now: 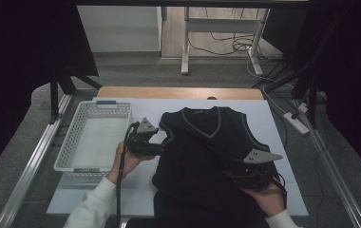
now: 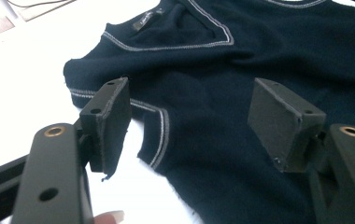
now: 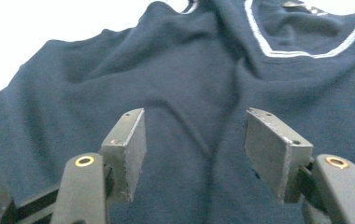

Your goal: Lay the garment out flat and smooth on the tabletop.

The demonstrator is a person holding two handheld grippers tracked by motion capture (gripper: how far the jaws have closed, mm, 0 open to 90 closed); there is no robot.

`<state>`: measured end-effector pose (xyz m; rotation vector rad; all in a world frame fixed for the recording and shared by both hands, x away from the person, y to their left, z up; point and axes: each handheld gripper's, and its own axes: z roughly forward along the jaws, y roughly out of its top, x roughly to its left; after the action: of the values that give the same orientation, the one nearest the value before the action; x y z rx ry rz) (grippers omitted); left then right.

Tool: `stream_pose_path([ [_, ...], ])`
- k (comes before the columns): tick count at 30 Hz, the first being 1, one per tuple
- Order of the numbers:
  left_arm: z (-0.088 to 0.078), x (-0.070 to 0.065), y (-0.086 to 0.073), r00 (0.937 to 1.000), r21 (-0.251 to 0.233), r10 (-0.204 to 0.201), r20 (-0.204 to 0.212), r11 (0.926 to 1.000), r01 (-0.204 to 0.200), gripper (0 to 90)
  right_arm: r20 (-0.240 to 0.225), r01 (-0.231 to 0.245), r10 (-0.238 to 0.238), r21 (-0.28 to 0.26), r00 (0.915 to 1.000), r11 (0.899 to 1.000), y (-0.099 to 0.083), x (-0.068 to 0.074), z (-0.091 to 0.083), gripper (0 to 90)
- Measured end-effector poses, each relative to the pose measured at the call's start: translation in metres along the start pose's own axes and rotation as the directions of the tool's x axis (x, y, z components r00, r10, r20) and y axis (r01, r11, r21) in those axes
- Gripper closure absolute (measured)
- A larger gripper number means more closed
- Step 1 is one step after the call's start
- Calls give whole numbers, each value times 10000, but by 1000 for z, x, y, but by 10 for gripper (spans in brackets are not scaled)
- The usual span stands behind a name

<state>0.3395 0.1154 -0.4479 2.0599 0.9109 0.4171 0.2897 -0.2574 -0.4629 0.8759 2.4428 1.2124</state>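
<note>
A dark navy sleeveless vest [image 1: 207, 152] with pale trim at the V-neck and armholes lies flat on the white table top [image 1: 273, 128]. My left gripper [image 1: 161, 145] is at the vest's left armhole. In the left gripper view its jaws [image 2: 189, 98] stand open, with the trimmed armhole edge [image 2: 161, 135] lying between them, untouched by the pads. My right gripper [image 1: 238, 171] hovers over the lower right of the vest. In the right gripper view it [image 3: 194, 121] is open above rumpled fabric [image 3: 185, 79], holding nothing.
A white perforated basket [image 1: 69, 142] stands at the table's left, close behind the left hand. Metal rails [image 1: 31, 161] run along both sides. The wooden table edge [image 1: 178, 92] is at the back. The vest's hem hangs over the near edge.
</note>
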Motion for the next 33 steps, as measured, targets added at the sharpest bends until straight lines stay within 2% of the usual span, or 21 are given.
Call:
stream_pose_path([
  [5, -4, -1, -2, 10000, -67, -10, -19, 10000, 10, 305, -461, 472, -458, 316, 9979, 9984, -2, 21, 5, 385],
  [11, -4, -2, -4, 10000, -37, 30, -11, 10000, -30, 303, -1183, 951, -858, 755, 9893, 9926, -7, 46, 16, 381],
  [13, -4, -3, -4, 10000, -22, 52, -19, 10000, -52, 300, -1422, 1103, -955, 999, 9852, 9889, -10, 55, 22, 378],
  [16, -5, -3, -5, 10000, -32, 44, -46, 10000, -44, 299, -1527, 1585, -1346, 1569, 9791, 9748, -17, 65, 29, 373],
  [19, -7, -2, -6, 10000, -41, 20, -65, 10000, -20, 297, -1568, 1621, -1334, 1877, 9786, 9688, -24, 67, 30, 373],
  [24, -8, -1, -6, 10000, -75, -25, -53, 10000, 25, 297, -1468, 1489, -1206, 2003, 9818, 9683, -32, 65, 23, 381],
  [27, -8, -1, -6, 10000, -85, -16, -61, 10000, 16, 297, -1336, 1773, -1486, 2386, 9798, 9548, -37, 66, 25, 424],
  [30, -9, -1, -6, 10000, -88, -27, -62, 10000, 26, 295, -1439, 1947, -1606, 2690, 9765, 9433, -42, 66, 30, 558],
  [33, -10, -1, -7, 10000, -103, -43, -53, 9999, 42, 295, -1310, 2064, -1768, 2656, 9755, 9417, -41, 68, 30, 742],
])
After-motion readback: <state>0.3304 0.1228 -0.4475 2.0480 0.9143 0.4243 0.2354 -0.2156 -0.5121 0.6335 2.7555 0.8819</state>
